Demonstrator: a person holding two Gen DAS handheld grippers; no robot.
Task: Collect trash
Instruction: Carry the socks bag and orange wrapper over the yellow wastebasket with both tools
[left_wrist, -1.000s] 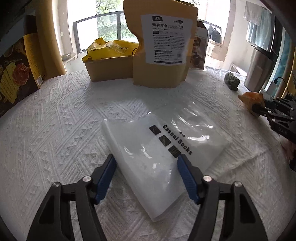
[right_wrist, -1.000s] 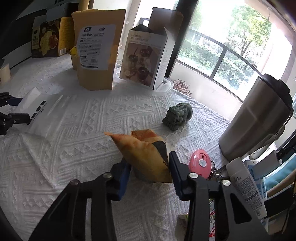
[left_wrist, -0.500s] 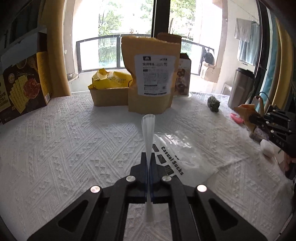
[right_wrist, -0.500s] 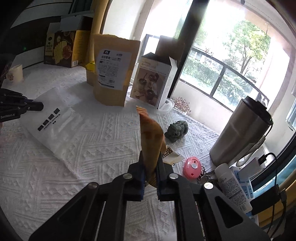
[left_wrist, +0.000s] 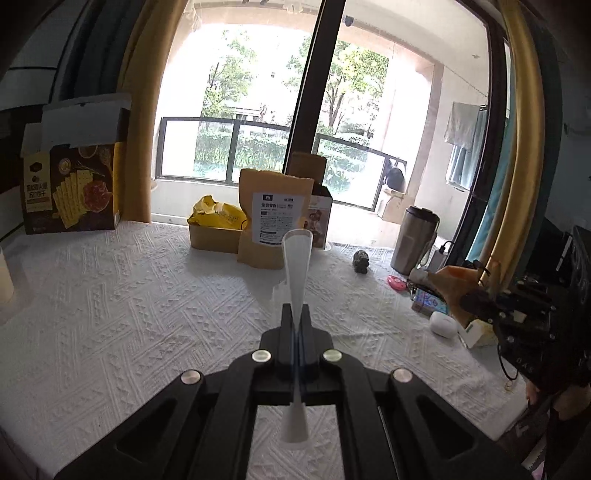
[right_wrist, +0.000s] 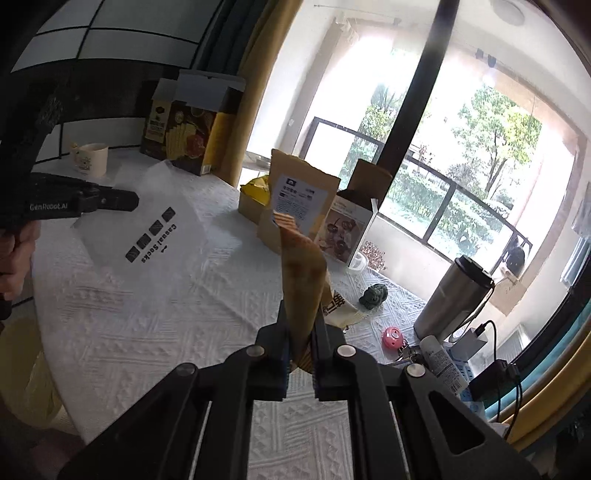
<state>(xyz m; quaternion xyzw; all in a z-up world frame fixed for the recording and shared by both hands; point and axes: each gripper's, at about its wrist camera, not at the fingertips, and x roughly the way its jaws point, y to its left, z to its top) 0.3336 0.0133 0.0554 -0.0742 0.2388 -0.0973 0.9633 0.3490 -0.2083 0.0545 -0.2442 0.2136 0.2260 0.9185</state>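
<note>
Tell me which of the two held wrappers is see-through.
The Casual Socks bag, clamped in the left gripper. The wrapper in the right gripper is opaque orange-brown.

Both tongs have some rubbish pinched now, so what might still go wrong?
The left tongs pinch only the edge of the slippery sock bag, so it may slide free. The orange wrapper rises loose above the right tongs and could snag or tip the kraft pouch if swung that way.
</note>
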